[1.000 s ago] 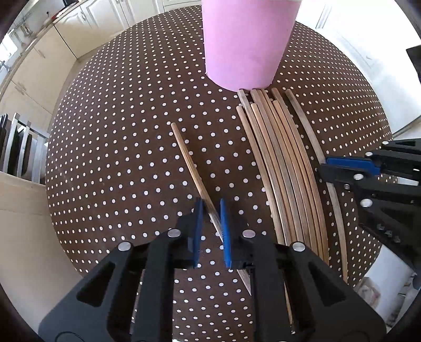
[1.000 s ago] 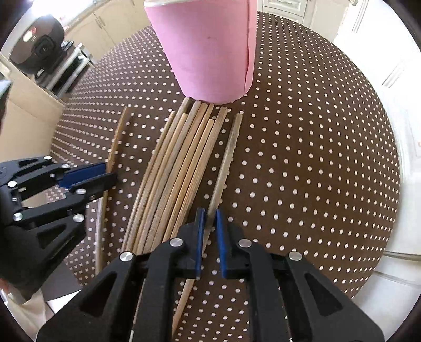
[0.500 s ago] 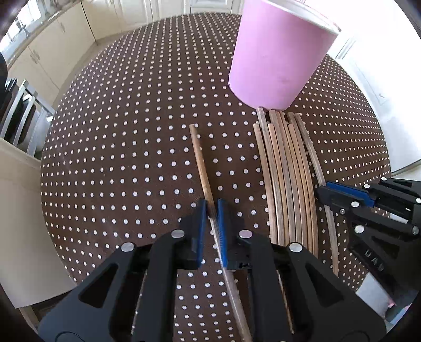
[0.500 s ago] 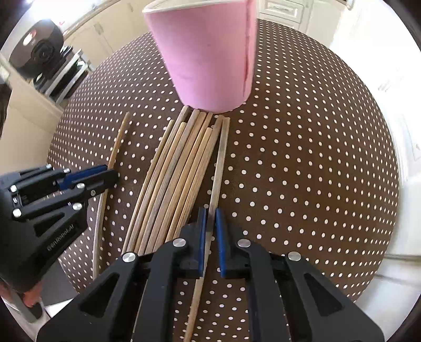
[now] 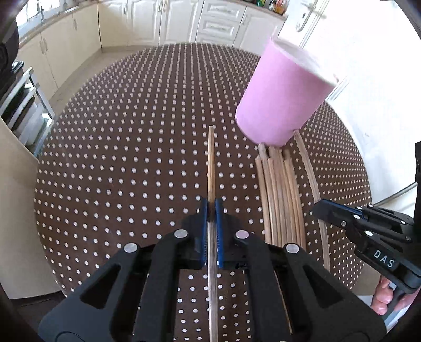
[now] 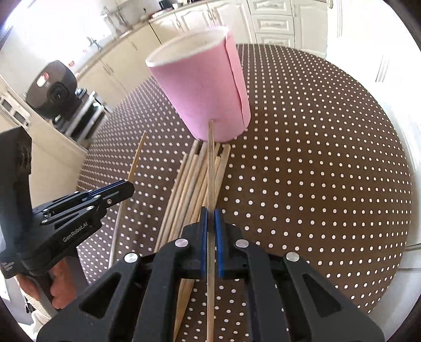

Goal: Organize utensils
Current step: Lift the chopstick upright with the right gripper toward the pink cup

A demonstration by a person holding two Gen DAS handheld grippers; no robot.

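Left tool [image 5: 211, 210] now clamps one stick [image 5: 211, 163], right tool [image 6: 211, 215] another [image 6: 210, 168]; both sticks are off the table [image 5: 118, 157] now. Pile [image 6: 194, 179] remains beneath. Cup [image 6: 202, 97] ahead: drop-in next, I'd say.

A round table [image 5: 131, 157] is covered by a brown cloth with white dots. Cream kitchen cabinets [image 5: 184, 23] are seen behind it, and strong daylight is received from the right side.
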